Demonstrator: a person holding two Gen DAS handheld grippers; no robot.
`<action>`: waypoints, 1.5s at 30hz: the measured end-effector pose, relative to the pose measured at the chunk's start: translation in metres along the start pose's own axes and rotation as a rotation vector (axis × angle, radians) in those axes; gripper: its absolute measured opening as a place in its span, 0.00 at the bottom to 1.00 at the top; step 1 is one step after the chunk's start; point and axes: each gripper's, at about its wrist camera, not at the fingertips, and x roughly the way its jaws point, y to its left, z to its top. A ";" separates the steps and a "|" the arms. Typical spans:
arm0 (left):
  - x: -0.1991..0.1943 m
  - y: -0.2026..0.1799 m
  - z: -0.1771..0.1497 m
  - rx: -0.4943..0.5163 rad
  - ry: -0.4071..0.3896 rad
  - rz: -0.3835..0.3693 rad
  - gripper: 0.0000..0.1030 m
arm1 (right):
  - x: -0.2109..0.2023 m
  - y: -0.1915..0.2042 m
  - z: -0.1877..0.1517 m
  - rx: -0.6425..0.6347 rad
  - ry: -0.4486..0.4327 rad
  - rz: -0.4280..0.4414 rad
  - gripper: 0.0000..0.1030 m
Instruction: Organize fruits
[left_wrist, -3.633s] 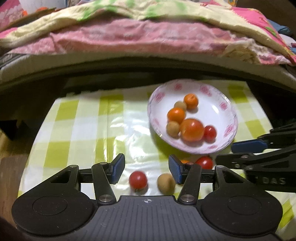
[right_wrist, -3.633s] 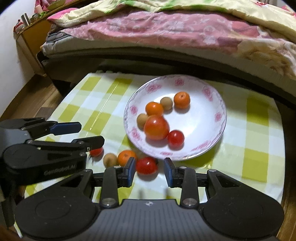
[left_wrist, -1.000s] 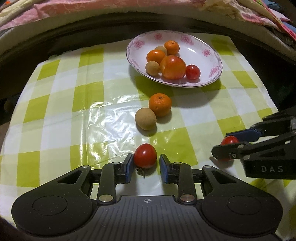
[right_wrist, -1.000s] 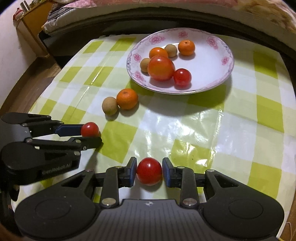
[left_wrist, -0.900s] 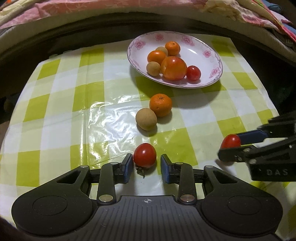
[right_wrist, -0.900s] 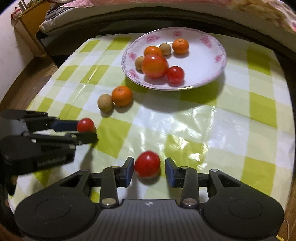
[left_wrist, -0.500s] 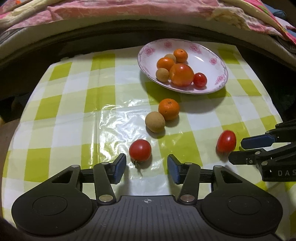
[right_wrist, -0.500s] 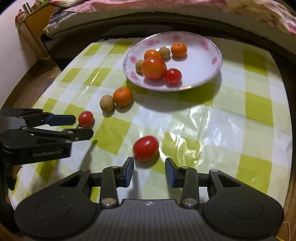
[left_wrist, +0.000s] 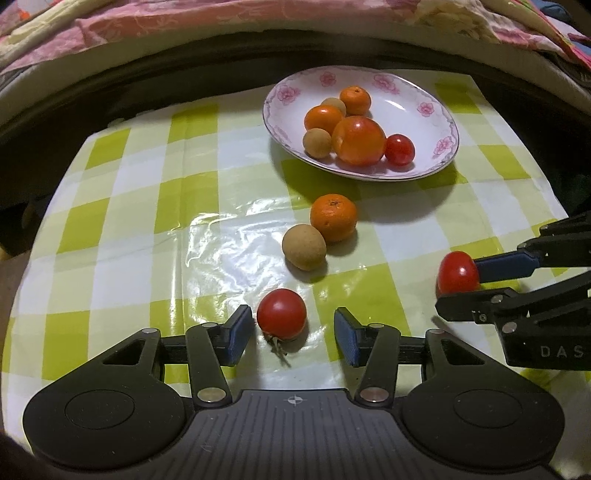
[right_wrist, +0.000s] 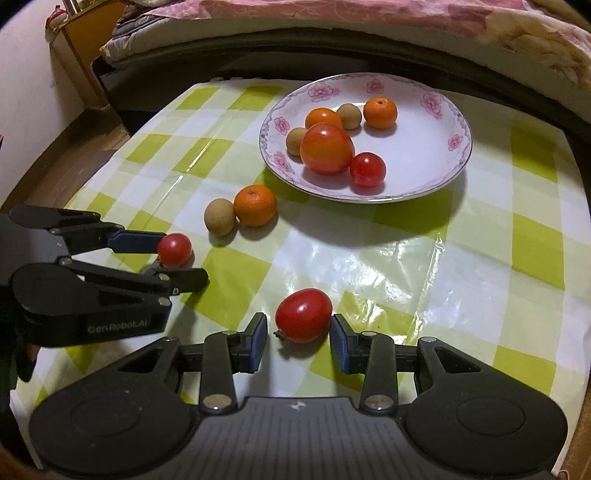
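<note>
A small red tomato (left_wrist: 281, 313) lies on the checked cloth between the open fingers of my left gripper (left_wrist: 293, 336), touching neither pad. A second, oval red tomato (right_wrist: 303, 310) rests on the cloth just ahead of my open right gripper (right_wrist: 298, 341), also untouched. An orange (left_wrist: 333, 217) and a brown longan (left_wrist: 303, 246) sit side by side on the cloth in front of the floral plate (left_wrist: 436, 110). The plate holds several fruits: a big tomato (left_wrist: 358, 139), a small tomato, oranges and longans.
The green and white checked cloth (left_wrist: 129, 229) covers a low table. A bed with pink and yellow bedding (right_wrist: 406, 22) runs along the far edge. Wooden floor and a wooden cabinet (right_wrist: 79, 40) lie to the left in the right wrist view.
A second ago each gripper was shut on its tomato. Both have opened since, and the two tomatoes now rest on the cloth between the spread fingers.
</note>
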 end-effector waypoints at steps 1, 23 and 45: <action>0.000 0.000 -0.001 0.007 -0.002 0.001 0.57 | 0.000 0.000 0.000 0.000 -0.002 0.003 0.41; -0.003 0.010 -0.003 -0.001 -0.020 -0.034 0.35 | 0.006 0.002 0.007 0.016 -0.021 0.013 0.36; -0.012 -0.011 0.015 0.033 -0.051 -0.073 0.34 | -0.010 0.006 0.018 0.009 -0.082 0.008 0.36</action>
